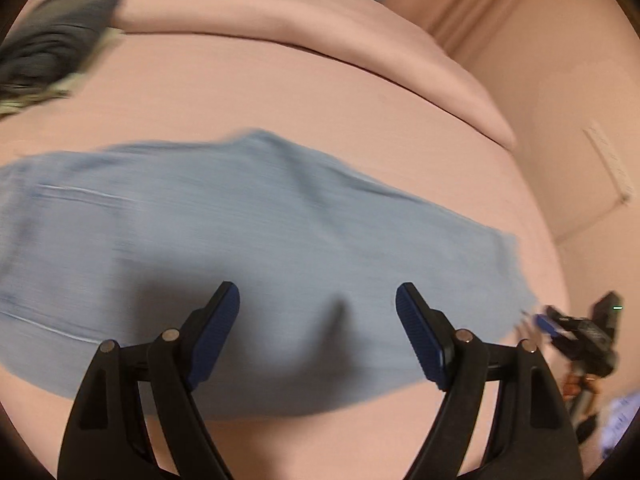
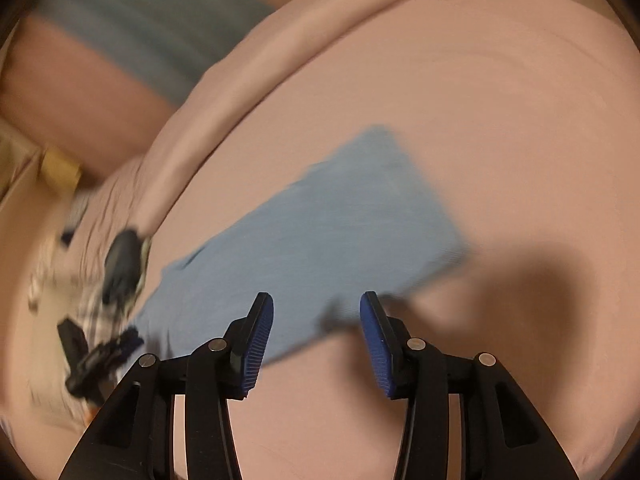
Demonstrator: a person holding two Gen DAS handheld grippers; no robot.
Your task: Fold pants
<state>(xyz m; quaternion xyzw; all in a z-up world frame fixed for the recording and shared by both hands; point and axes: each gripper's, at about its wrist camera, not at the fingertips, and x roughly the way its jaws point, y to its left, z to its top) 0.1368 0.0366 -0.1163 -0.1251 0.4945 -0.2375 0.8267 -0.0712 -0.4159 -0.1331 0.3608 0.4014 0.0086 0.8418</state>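
Note:
Light blue pants (image 1: pixel 256 240) lie flat on a pink bed, folded lengthwise into one long strip. In the right wrist view the pants (image 2: pixel 312 240) run diagonally from lower left to upper right. My left gripper (image 1: pixel 318 296) is open and empty, hovering above the near edge of the pants. My right gripper (image 2: pixel 317 304) is open and empty, above the pants' near edge. The right gripper also shows at the far right of the left wrist view (image 1: pixel 576 332). The left gripper shows at the lower left of the right wrist view (image 2: pixel 100 356). Both views are motion-blurred.
A dark garment (image 1: pixel 52 44) lies on the bed at the far left; it also shows in the right wrist view (image 2: pixel 120 268). A folded pink duvet (image 1: pixel 320 40) runs along the back. A pink wall (image 1: pixel 560 80) stands to the right.

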